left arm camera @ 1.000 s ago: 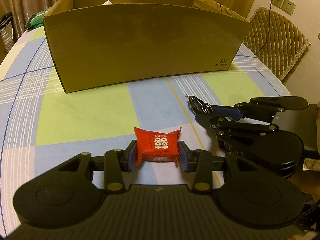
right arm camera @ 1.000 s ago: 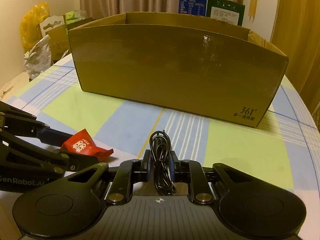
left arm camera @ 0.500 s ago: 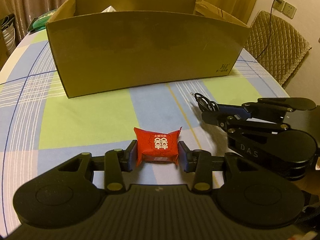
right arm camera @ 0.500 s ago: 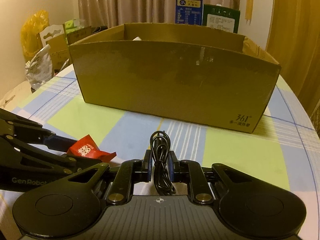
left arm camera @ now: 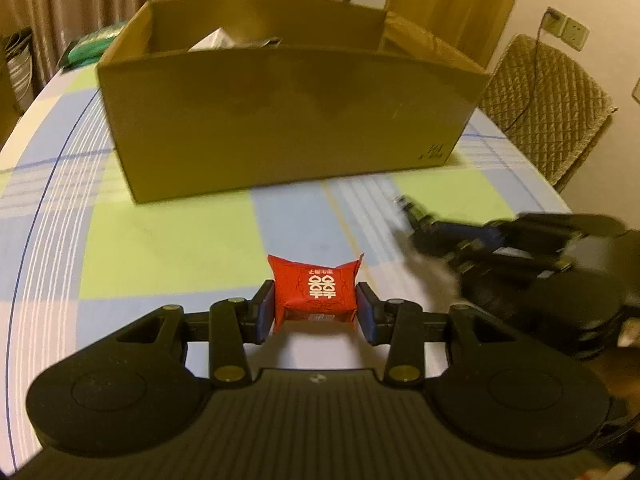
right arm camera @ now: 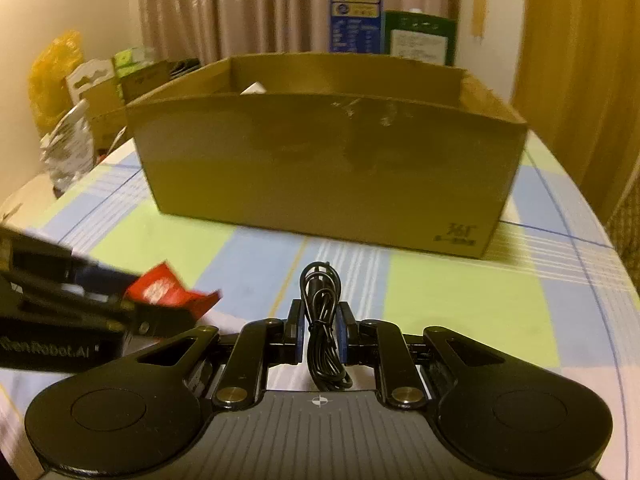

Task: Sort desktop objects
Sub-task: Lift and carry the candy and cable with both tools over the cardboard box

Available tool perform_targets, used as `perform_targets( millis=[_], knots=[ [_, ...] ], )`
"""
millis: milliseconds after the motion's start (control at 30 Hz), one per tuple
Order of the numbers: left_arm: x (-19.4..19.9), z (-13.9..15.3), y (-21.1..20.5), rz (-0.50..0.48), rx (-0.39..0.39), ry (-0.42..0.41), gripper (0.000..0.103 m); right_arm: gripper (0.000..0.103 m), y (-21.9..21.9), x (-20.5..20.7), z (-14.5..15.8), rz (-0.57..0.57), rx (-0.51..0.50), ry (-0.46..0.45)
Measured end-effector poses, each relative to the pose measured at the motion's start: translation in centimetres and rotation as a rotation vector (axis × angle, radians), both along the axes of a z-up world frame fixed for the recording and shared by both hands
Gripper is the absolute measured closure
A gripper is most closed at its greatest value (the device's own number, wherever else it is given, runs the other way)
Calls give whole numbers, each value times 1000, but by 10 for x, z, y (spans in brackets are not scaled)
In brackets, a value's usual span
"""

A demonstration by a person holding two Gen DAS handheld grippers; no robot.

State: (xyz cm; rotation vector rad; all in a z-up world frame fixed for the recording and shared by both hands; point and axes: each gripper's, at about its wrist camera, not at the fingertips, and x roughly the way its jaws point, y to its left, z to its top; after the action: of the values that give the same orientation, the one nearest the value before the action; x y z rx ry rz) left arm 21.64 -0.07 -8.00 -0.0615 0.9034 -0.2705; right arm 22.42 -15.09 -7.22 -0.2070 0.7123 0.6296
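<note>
My left gripper is shut on a red packet with white characters, held above the checked tablecloth. My right gripper is shut on a bundled black cable, whose looped end sticks out past the pads. An open brown cardboard box stands on the table beyond both grippers, with white things just showing over its rim; in the right wrist view the box fills the middle. The right gripper appears blurred at the right of the left wrist view, and the left one with the red packet at the left of the right wrist view.
The round table carries a blue, green and white checked cloth. A quilted chair stands at the right. Bags and small cartons crowd the far left. Blue and green boxes stand behind the cardboard box, before curtains.
Both grippers have risen with their loads: the box sits lower in both views and more of its inside shows. Both grips are unchanged.
</note>
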Motion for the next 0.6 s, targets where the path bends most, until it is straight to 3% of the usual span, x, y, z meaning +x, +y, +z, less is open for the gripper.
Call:
perform_targets(
  millis=[600],
  knots=[
    [-28,41,2,57,-2,-22,67,91,-33,-27,66,-72,68,-19]
  ],
)
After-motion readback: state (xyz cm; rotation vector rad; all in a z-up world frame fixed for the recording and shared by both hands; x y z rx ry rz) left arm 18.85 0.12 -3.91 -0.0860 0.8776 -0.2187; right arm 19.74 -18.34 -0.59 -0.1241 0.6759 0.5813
